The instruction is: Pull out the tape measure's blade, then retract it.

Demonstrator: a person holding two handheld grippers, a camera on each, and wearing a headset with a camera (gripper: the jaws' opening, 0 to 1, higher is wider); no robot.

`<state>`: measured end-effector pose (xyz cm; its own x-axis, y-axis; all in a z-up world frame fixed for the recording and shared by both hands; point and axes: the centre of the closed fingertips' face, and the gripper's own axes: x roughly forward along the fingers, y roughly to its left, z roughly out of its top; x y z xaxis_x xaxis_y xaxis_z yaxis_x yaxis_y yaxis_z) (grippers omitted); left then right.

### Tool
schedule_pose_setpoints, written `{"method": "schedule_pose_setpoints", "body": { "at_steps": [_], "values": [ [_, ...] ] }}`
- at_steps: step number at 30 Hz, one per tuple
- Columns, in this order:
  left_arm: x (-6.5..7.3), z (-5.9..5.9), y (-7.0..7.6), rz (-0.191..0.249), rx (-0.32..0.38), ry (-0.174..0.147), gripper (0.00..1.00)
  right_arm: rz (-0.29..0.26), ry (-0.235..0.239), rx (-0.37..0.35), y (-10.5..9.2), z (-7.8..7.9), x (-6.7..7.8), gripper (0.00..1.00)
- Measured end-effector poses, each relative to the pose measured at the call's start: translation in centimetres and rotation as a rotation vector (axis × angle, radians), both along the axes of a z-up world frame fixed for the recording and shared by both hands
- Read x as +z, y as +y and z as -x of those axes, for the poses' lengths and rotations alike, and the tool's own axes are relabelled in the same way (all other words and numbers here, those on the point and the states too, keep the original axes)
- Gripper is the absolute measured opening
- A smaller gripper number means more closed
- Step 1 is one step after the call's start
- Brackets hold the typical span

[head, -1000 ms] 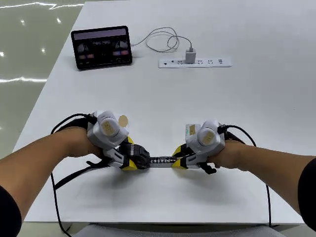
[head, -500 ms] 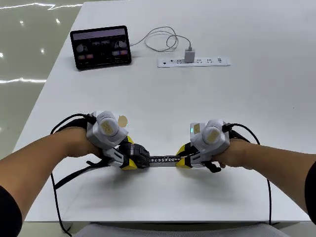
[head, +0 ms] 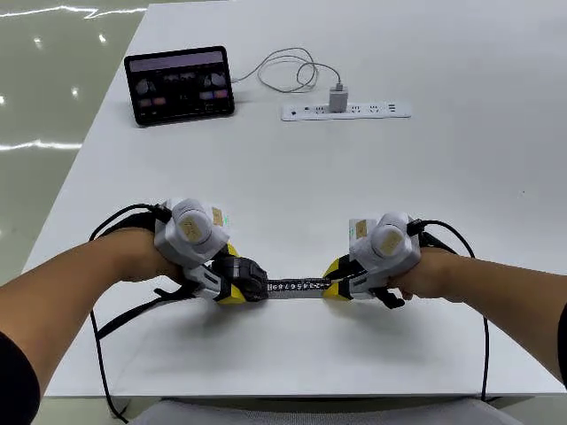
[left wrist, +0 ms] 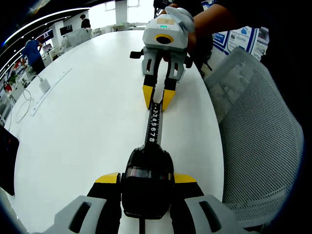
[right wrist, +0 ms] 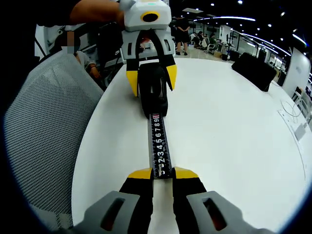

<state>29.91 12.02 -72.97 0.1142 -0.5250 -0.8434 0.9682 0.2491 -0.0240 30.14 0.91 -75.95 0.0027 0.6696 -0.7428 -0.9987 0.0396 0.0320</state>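
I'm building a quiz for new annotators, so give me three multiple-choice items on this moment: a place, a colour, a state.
1. The black tape measure case sits: A. in the left claw; B. in a drawer; C. on a shelf.
2. Both claws' jaw tips are: A. red; B. yellow; C. green.
3. The dark numbered blade is: A. fully retracted; B. partly out, its end pinched in the right claw; C. snapped in two.
Answers: A, the left gripper view shows the case between its jaws. B, yellow tips show in both gripper views. B, numerals lie bare between case and right claw.
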Motion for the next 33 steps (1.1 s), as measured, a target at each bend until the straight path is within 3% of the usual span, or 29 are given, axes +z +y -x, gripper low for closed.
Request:
{"method": "schedule_pose_setpoints", "body": {
  "at_steps": [33],
  "values": [
    [0.2, 0.3, -0.2, 0.003, 0.008, 0.003, 0.35, 0.013, 0.001, -0.019, -2.6, 0.1, 0.1, 0.09]
  ]
}}
